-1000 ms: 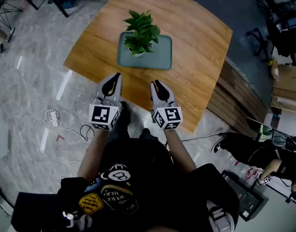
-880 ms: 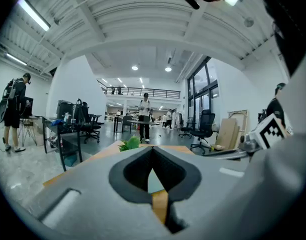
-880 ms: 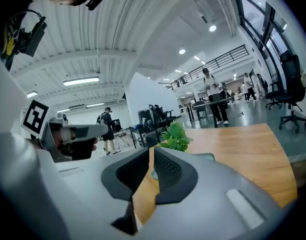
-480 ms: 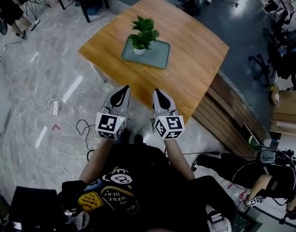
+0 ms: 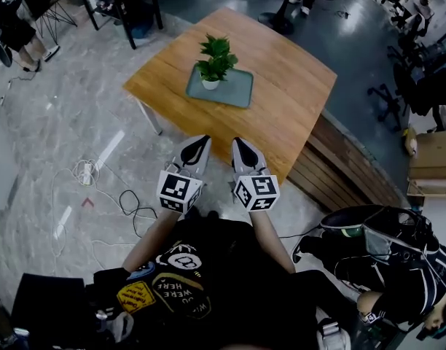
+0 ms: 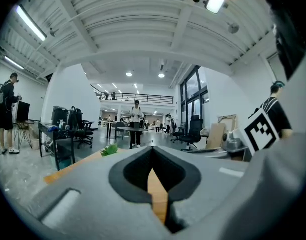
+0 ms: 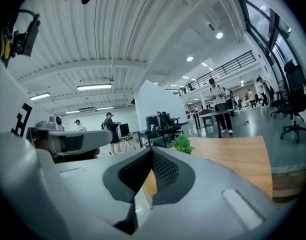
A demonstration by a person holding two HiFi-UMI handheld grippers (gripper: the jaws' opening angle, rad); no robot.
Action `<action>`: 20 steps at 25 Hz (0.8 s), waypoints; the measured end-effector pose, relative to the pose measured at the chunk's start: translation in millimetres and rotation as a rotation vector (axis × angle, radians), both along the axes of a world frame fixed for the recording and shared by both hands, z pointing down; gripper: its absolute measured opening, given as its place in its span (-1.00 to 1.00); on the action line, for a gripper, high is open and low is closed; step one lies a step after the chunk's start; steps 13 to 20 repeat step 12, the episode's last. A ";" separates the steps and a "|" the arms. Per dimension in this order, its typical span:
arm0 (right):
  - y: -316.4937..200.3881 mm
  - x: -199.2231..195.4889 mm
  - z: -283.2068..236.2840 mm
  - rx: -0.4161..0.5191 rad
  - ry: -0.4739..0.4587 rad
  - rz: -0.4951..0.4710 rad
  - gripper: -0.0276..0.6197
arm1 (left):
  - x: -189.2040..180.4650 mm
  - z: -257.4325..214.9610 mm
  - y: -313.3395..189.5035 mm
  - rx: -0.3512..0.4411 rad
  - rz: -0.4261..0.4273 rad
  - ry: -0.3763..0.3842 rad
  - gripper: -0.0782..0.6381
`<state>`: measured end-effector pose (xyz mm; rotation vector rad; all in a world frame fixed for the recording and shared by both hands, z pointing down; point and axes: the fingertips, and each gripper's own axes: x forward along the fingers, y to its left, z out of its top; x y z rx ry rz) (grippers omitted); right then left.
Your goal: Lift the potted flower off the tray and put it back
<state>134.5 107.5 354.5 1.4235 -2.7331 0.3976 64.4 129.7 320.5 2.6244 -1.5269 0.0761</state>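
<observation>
A green leafy plant point(image 5: 215, 55) in a small white pot point(image 5: 210, 84) stands on the left part of a grey-green tray point(image 5: 234, 93) on a wooden table point(image 5: 296, 86). Both grippers hover side by side short of the table's near edge, well apart from the tray. My left gripper point(image 5: 203, 141) is shut with nothing in it, and so is my right gripper point(image 5: 237, 143). In the left gripper view the shut left gripper point(image 6: 152, 146) points level over the table, with the plant point(image 6: 110, 149) small and to its left. The right gripper point(image 7: 152, 149) has the plant point(image 7: 183, 144) just right of its tip.
Stacked wooden boards point(image 5: 354, 173) lie against the table's right side. Cables and a power strip point(image 5: 84, 172) trail over the marble floor at left. A person in black point(image 5: 383, 254) crouches at lower right. Chairs and desks point(image 5: 132, 6) stand beyond the table.
Both grippers have drawn back from over the table's near edge towards my body. The table and plant look smaller and farther away. The plant has stayed on the tray.
</observation>
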 end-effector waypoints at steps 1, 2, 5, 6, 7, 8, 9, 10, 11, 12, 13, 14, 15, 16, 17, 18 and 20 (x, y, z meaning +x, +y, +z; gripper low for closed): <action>0.7 -1.1 -1.4 -0.003 -0.005 0.003 -0.92 | 0.5 -1.3 2.2 -0.002 0.009 0.000 -0.78; 2.4 -2.5 -2.7 -0.005 -0.009 0.005 -0.92 | 0.9 -2.4 5.5 -0.002 0.020 -0.003 -0.78; 10.0 -6.1 -3.6 -0.002 -0.005 0.017 -0.92 | 1.4 -2.3 16.1 0.002 0.054 -0.013 -0.78; 12.0 -6.9 -3.1 -0.003 -0.004 0.022 -0.92 | 1.1 -1.4 18.2 0.000 0.061 -0.009 -0.78; 13.0 -7.9 -2.9 -0.006 -0.005 0.026 -0.92 | 0.2 -0.7 18.9 -0.004 0.066 -0.006 -0.78; 13.0 -9.5 -3.2 -0.008 -0.006 0.029 -0.92 | -1.2 -0.9 18.2 -0.006 0.068 -0.003 -0.78; 12.4 -11.4 -3.9 -0.009 -0.006 0.028 -0.92 | -2.8 -1.8 16.8 -0.006 0.069 -0.001 -0.78; 11.8 -13.5 -4.8 -0.008 -0.005 0.027 -0.92 | -4.4 -3.0 15.4 -0.005 0.069 0.001 -0.78; 11.4 -15.5 -5.8 -0.006 -0.003 0.026 -0.92 | -6.0 -4.2 14.1 -0.004 0.068 0.002 -0.78; 11.2 -17.5 -6.8 -0.005 -0.001 0.024 -0.92 | -7.6 -5.3 13.0 -0.003 0.067 0.004 -0.78; 11.2 -17.5 -6.8 -0.005 -0.001 0.024 -0.92 | -7.6 -5.3 13.0 -0.003 0.067 0.004 -0.78; 11.2 -17.5 -6.8 -0.005 -0.001 0.024 -0.92 | -7.6 -5.3 13.0 -0.003 0.067 0.004 -0.78; 11.2 -17.5 -6.8 -0.005 -0.001 0.024 -0.92 | -7.6 -5.3 13.0 -0.003 0.067 0.004 -0.78; 11.2 -17.5 -6.8 -0.005 -0.001 0.024 -0.92 | -7.6 -5.3 13.0 -0.003 0.067 0.004 -0.78; 11.2 -17.5 -6.8 -0.005 -0.001 0.024 -0.92 | -7.6 -5.3 13.0 -0.003 0.067 0.004 -0.78; 11.2 -17.5 -6.8 -0.005 -0.001 0.024 -0.92 | -7.6 -5.3 13.0 -0.003 0.067 0.004 -0.78; 11.2 -17.5 -6.8 -0.005 -0.001 0.024 -0.92 | -7.6 -5.3 13.0 -0.003 0.067 0.004 -0.78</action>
